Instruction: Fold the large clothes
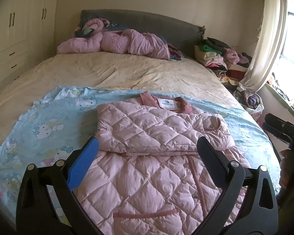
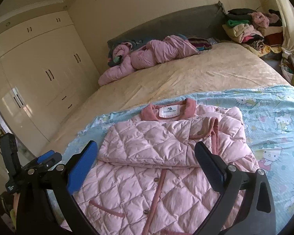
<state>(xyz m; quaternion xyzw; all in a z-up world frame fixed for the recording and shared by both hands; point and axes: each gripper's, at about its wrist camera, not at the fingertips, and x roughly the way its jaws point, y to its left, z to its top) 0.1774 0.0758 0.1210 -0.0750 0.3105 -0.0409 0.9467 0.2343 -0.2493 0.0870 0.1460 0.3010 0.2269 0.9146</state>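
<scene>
Meanwhile, a pink quilted jacket (image 1: pixel 147 156) lies on the cartoon-print sheet (image 1: pixel 49 121) at the bed's near end, sleeves folded across its chest. Both the left gripper (image 1: pixel 147 148) and right gripper (image 2: pixel 146 151) hover spread wide, empty. Puffy, light and slippery, it is probably best pinched at the near hem.

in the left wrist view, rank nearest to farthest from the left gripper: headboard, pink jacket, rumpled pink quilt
1. pink jacket: right under the open left gripper, on the blue sheet.
2. rumpled pink quilt: far end of the bed, toward the left.
3. headboard: just behind the quilt, against the wall.
</scene>
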